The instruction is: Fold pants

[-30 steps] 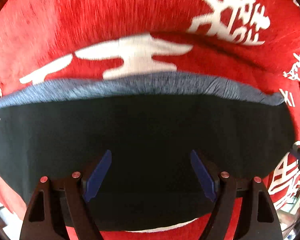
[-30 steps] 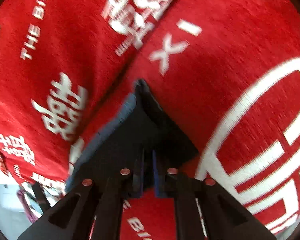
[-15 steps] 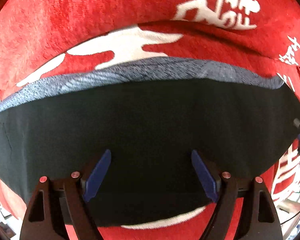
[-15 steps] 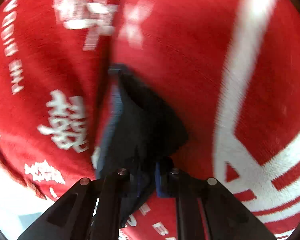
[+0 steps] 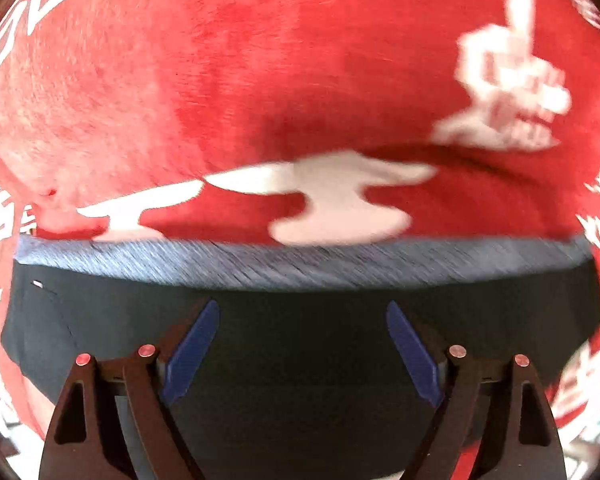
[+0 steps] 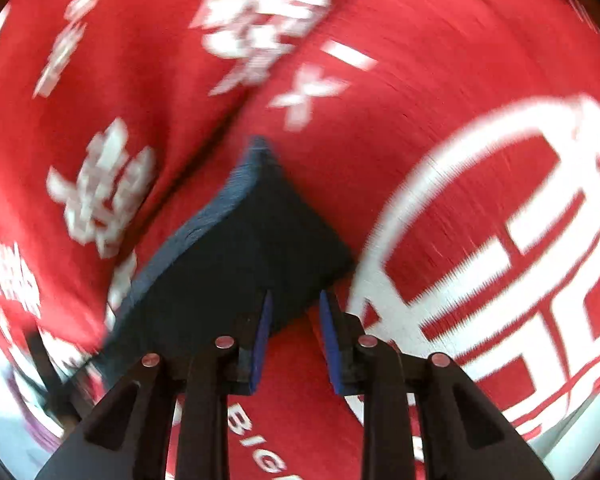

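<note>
One pair of dark pants [image 5: 300,360], folded into a flat band with a grey-blue waistband [image 5: 300,264] along its far edge, lies on one red blanket [image 5: 260,80] printed with white characters. The left gripper [image 5: 300,320] hangs over the middle of the band, its two blue-padded fingers [image 5: 192,352] spread wide and holding nothing, the jaws having just been opening. Over the band's right-hand corner [image 6: 260,248], the right gripper [image 6: 294,300] has just been opening too; its two pads stand slightly apart, free of the cloth.
</note>
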A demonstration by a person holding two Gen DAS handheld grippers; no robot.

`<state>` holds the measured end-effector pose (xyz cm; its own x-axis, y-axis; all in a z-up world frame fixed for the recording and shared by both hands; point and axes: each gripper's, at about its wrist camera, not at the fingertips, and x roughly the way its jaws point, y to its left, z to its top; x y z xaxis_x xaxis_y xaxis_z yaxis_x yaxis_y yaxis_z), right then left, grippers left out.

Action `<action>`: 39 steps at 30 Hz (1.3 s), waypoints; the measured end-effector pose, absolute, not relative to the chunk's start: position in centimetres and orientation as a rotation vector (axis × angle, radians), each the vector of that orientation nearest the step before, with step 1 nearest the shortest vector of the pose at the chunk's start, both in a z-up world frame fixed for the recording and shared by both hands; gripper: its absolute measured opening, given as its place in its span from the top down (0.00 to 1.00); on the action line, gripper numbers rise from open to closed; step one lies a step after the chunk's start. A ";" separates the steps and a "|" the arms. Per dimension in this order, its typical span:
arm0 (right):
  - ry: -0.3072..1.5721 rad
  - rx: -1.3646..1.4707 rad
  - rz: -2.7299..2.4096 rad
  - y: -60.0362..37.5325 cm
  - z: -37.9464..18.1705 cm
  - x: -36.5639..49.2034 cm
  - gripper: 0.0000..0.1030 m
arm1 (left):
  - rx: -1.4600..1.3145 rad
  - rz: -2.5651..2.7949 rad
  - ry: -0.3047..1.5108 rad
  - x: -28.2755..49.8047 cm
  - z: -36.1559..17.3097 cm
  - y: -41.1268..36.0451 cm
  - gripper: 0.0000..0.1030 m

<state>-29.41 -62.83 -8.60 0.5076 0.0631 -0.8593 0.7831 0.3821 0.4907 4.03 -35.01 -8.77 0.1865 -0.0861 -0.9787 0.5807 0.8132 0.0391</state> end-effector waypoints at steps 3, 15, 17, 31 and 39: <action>1.038 0.953 -0.474 -62.5 -9.2 -24.3 0.73 | 0.551 -0.428 1.271 4.2 -11.3 -36.5 0.16; 1.095 1.104 -0.471 -64.6 -12.9 -24.6 0.78 | 0.617 -0.270 1.238 7.0 -9.4 -25.9 0.12; 1.039 1.182 -0.356 -62.7 -11.8 -24.4 0.78 | 0.615 -0.252 1.236 7.5 -8.6 -23.1 0.12; 1.018 1.606 0.292 -34.0 -16.2 -7.8 0.74 | 0.542 -0.283 1.256 13.3 -10.8 -5.4 0.02; 1.039 1.605 0.201 -32.7 -16.7 -5.9 0.74 | 0.418 -0.360 1.273 13.8 -11.6 -3.6 0.00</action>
